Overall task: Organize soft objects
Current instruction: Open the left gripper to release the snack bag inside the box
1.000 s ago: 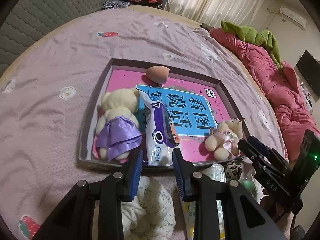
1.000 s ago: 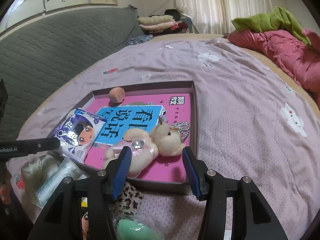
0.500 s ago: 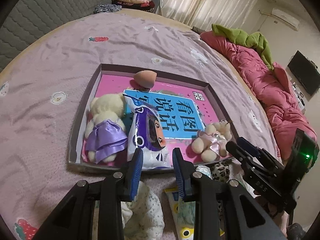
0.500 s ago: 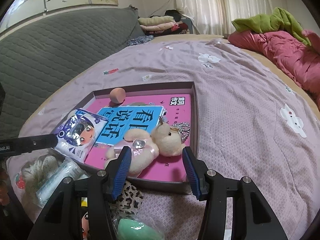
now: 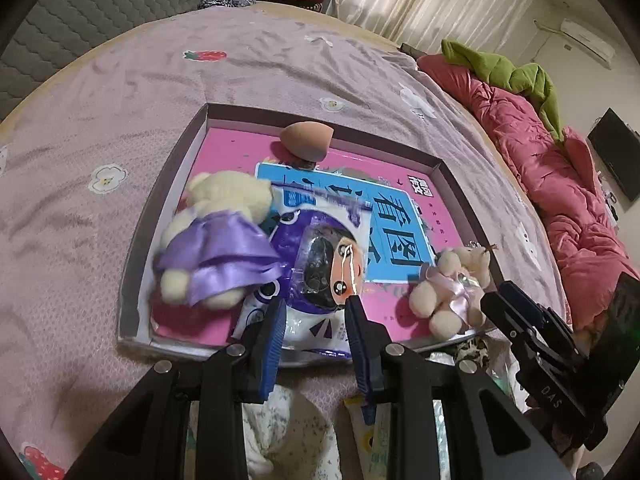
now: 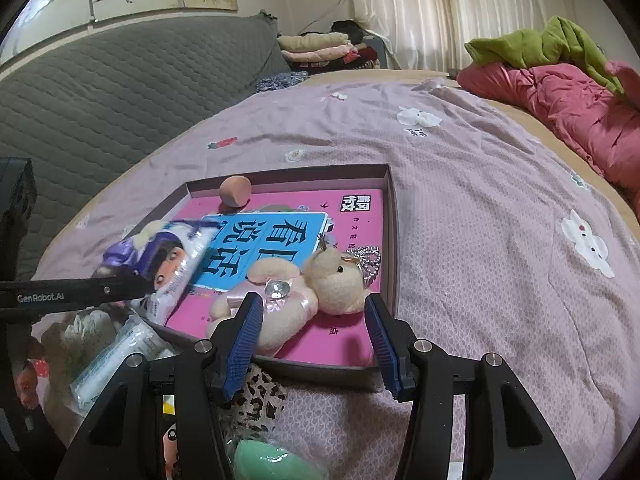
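Two plush bears are seen in the box (image 5: 132,264): the purple-dressed bear (image 5: 216,248) at centre left, the pink-ribboned bear (image 5: 448,296) at right. Between them, the tissue pack (image 5: 316,272) lies ahead of the left gripper (image 5: 314,312), its fingers parted. The right gripper (image 6: 314,310) is spread, ungrasping.

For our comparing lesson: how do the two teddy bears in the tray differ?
The purple-dress bear is larger and wears a purple satin dress; the pink-bow bear is smaller, with a pink bow and a gem. The purple-dress bear lies at the tray's left side, the pink-bow bear near its right corner. Both are cream plush, lying down.
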